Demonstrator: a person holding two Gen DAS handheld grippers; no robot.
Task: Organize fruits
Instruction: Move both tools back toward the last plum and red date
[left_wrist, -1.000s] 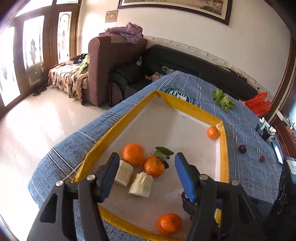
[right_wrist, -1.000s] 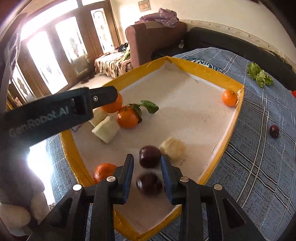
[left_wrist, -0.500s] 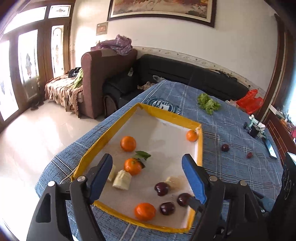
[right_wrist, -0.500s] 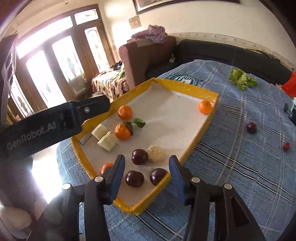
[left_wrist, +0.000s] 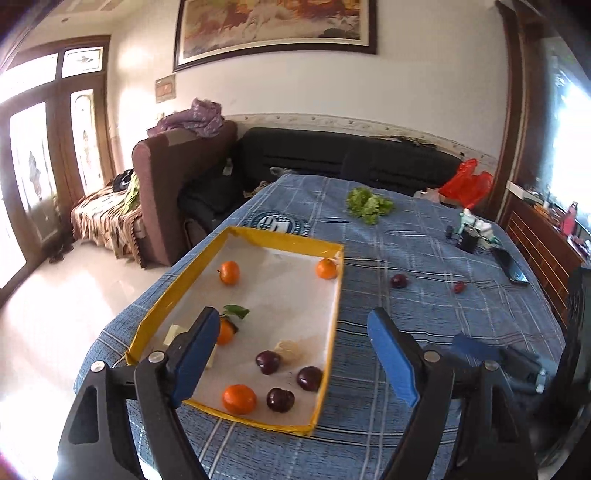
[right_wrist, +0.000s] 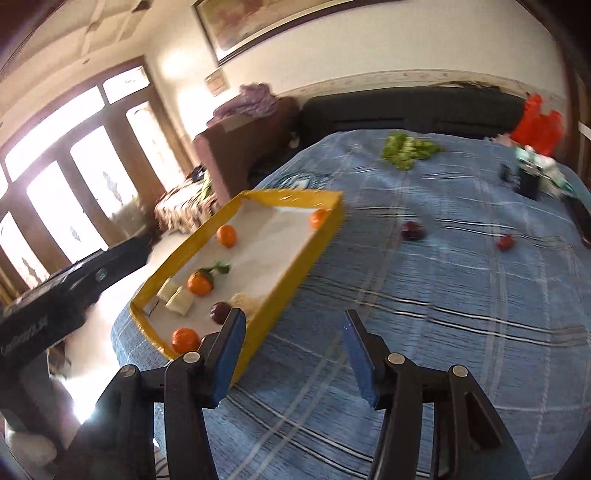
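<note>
— Left wrist view: what do you have?

— My left claw (left_wrist: 291, 354) is apart and empty, its jaws just having opened. Under it the yellow tray (left_wrist: 334, 306) holds oranges and three dark plums (left_wrist: 280, 400). A loose plum (left_wrist: 399, 281) lies on the blue cloth of the worktop (left_wrist: 424, 332), ahead and to the right.

— And the right wrist view?

— My right claw (right_wrist: 291, 360) is also apart, just opened, with nothing between the jaws. That loose plum (right_wrist: 412, 230) sits ahead, slightly right, a small red fruit (right_wrist: 505, 243) farther right. I judge my right hand nearer.
</note>
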